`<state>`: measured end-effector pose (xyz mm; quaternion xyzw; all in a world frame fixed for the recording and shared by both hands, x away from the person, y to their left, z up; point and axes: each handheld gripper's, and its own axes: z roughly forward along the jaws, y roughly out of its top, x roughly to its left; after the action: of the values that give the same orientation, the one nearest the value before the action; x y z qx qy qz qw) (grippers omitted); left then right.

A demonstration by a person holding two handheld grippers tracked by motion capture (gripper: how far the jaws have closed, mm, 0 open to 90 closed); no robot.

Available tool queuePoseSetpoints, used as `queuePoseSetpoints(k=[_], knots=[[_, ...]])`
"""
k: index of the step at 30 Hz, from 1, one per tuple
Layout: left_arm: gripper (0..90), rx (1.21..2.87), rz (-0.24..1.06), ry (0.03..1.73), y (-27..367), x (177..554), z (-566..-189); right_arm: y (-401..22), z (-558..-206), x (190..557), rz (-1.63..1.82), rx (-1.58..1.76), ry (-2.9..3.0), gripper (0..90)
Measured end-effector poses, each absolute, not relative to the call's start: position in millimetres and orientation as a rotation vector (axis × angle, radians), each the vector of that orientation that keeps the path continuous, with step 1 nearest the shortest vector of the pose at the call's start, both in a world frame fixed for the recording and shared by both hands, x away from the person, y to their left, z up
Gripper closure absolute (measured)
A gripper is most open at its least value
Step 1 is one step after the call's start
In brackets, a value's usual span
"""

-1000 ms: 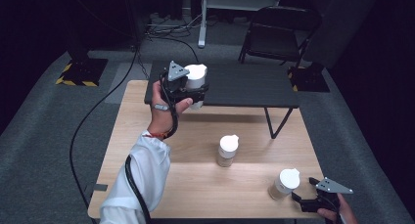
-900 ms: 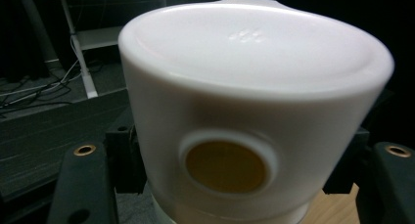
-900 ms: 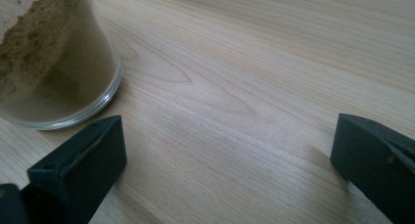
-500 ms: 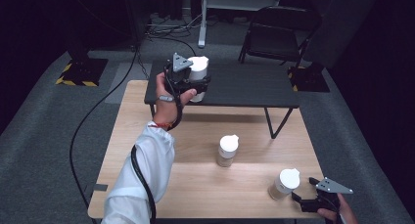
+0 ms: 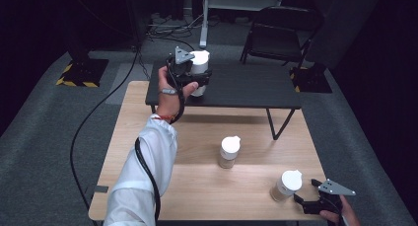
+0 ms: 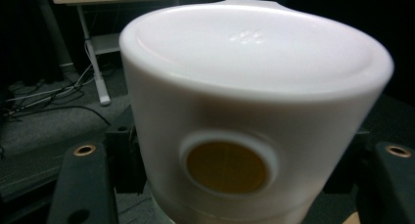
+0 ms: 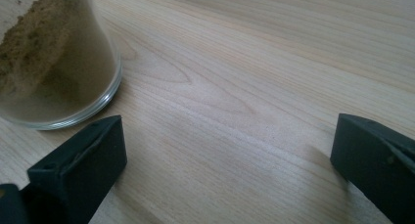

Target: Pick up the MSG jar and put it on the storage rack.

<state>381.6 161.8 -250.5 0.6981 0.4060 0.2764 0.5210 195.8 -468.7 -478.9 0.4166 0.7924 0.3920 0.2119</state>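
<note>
Left claw squeezed tight on a white-capped jar, held up over the near edge of the black table. Jar standing straight, long way up and down, cap on top, yellow dot on the cap's side. Right claw spread wide, holding nothing, resting low on the wooden table just beside another jar of brown powder.

Three white-lidded jars, two tables, one chair, two tongs.
</note>
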Motion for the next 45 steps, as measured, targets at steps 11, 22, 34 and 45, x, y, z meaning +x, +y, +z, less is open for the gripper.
queuePoseSetpoints(k=[11, 22, 34, 45], knots=[[29.5, 1.683, 0.679, 0.999, 157.3, 389.9, -250.6, -468.7, -478.9, 195.7, 1.089, 1.158, 2.201, 0.0], [29.4, 1.684, 0.685, 1.021, 159.5, 395.2, -260.2, -468.8, -479.1, 195.6, 1.090, 1.157, 2.200, 0.0], [29.2, 1.648, 0.684, 0.988, 168.2, 392.1, -274.2, -468.8, -479.0, 195.6, 1.089, 1.157, 2.201, 0.0], [17.3, 1.659, 0.709, 1.002, 164.2, 390.5, -276.3, -468.9, -479.0, 195.6, 1.090, 1.157, 2.201, 0.0]])
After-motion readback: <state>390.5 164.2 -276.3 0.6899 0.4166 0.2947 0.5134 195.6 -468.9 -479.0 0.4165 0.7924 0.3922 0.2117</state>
